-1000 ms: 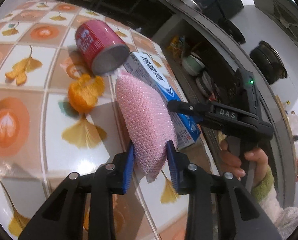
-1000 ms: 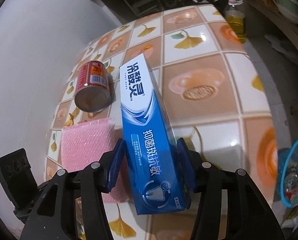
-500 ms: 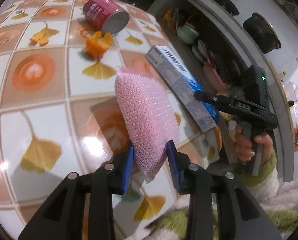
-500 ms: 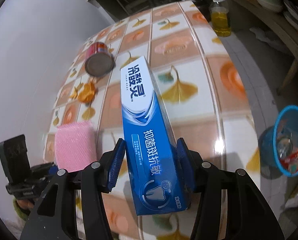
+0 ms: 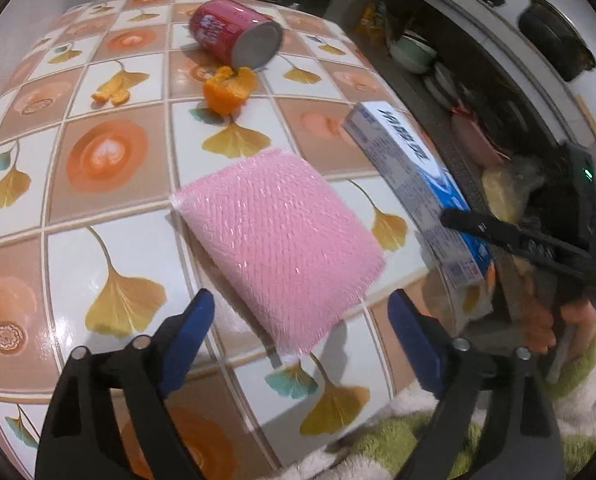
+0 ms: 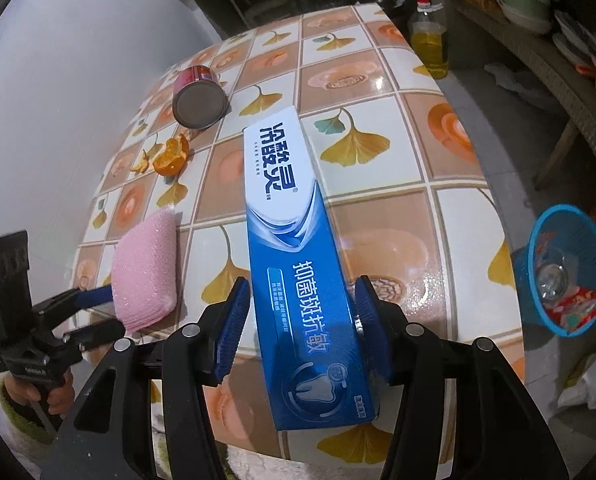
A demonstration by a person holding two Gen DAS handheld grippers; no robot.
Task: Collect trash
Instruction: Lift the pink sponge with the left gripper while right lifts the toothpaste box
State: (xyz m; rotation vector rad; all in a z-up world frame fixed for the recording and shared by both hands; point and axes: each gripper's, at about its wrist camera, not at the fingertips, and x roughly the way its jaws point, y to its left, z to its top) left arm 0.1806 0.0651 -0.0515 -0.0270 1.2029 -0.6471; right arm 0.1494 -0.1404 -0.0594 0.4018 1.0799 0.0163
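left gripper [image 5: 300,322] jaws opening, pink scouring pad [image 5: 278,246] between them, unpressed. toothpaste box [image 6: 298,264] is clamped by right gripper [image 6: 298,316], above tiled table [image 6: 450,216].

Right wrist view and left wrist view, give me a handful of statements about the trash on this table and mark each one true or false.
1. The right tongs grip the blue toothpaste box. True.
2. The red can stands upright. False: it lies on its side on the tiled table.
3. The left tongs squeeze the pink sponge. False: their jaws are opening and the pads stand clear of the sponge's sides.
4. A blue basket with wrappers in it sits beyond the table edge. True.
5. The orange peel lies inside the can. False: it lies on the table in front of the can's end.
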